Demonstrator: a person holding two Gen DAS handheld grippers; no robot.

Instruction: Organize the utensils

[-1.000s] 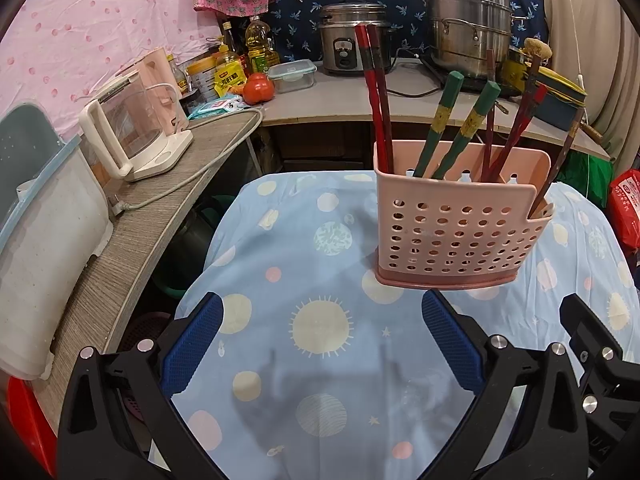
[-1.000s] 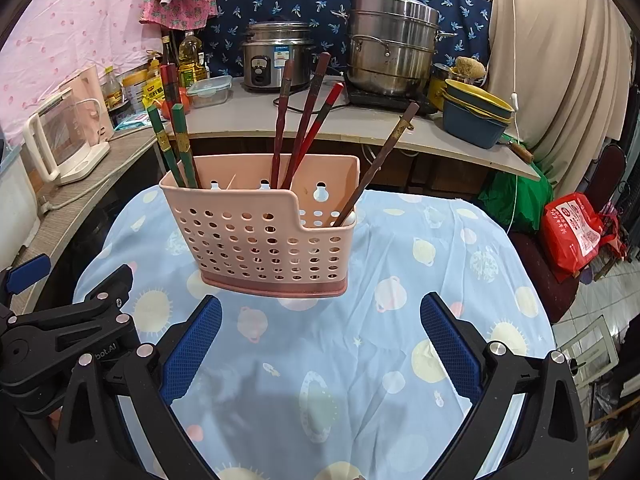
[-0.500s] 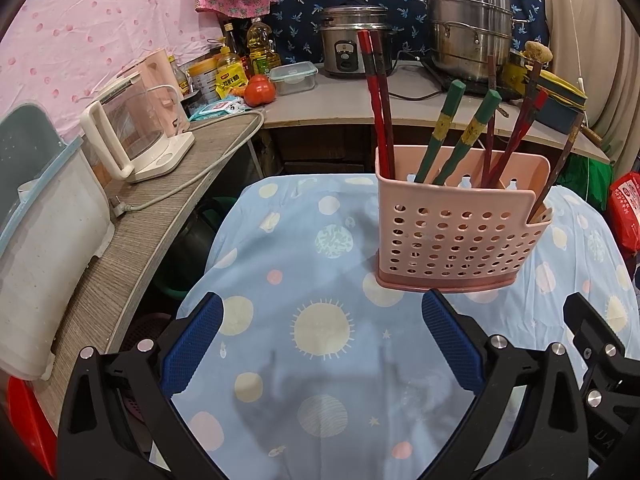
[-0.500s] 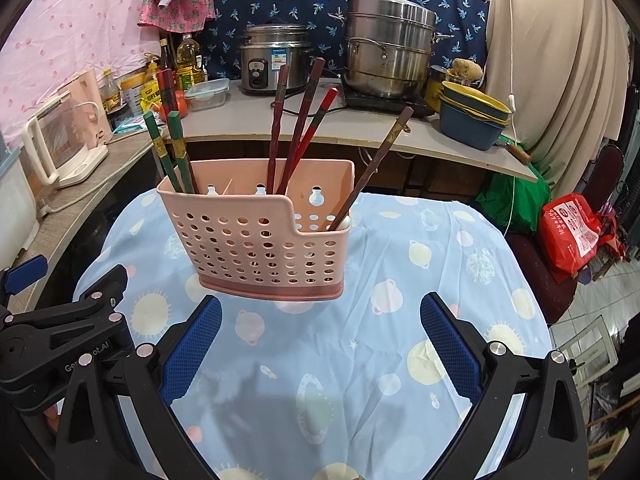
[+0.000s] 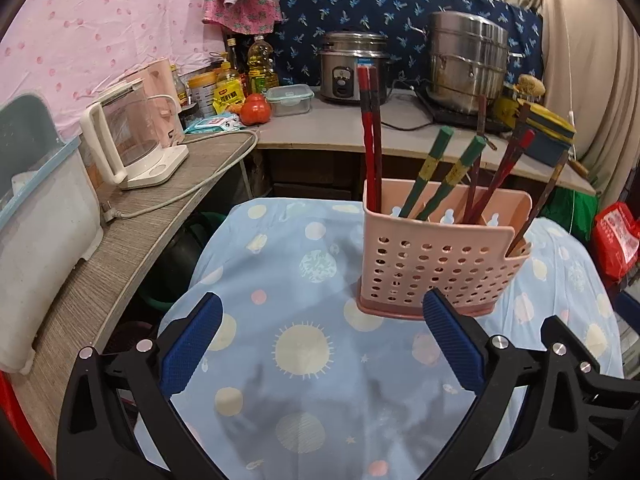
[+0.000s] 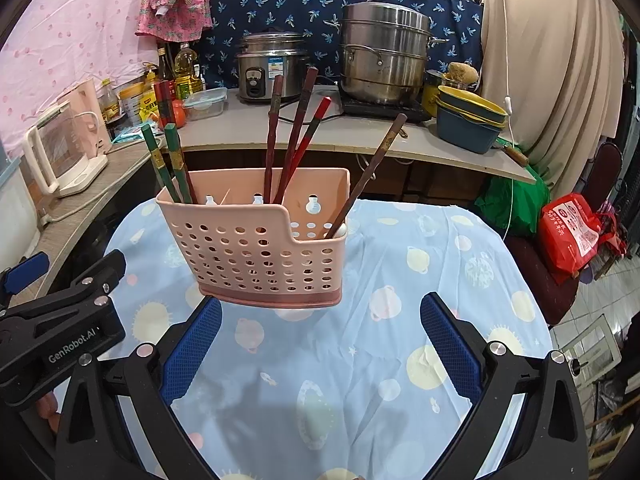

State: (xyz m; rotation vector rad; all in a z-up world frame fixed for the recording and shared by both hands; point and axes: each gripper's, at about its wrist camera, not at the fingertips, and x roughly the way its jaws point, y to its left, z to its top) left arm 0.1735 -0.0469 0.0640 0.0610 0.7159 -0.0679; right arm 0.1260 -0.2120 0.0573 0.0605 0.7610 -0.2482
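A pink perforated utensil basket (image 5: 436, 264) (image 6: 264, 256) stands on the table with the blue patterned cloth (image 5: 288, 344). It holds red chopsticks (image 5: 370, 136), green chopsticks (image 5: 440, 172) (image 6: 166, 164), dark red chopsticks (image 6: 294, 136) and a brown chopstick (image 6: 370, 172) leaning at the right. My left gripper (image 5: 320, 344) is open and empty, just in front of the basket's left side. My right gripper (image 6: 320, 344) is open and empty, just in front of the basket. The left gripper's body also shows in the right wrist view (image 6: 60, 312).
A counter (image 5: 120, 248) runs along the left with a white kettle (image 5: 132, 140) and a plastic bin (image 5: 36, 216). The back shelf holds a rice cooker (image 5: 352, 68), a steel steamer pot (image 5: 468, 60), bowls (image 6: 468, 116) and bottles. A red bag (image 6: 576, 232) lies right.
Both grippers have moved forward, closer to the basket, which looms larger and nearer the fingertips. The jaws stay open.
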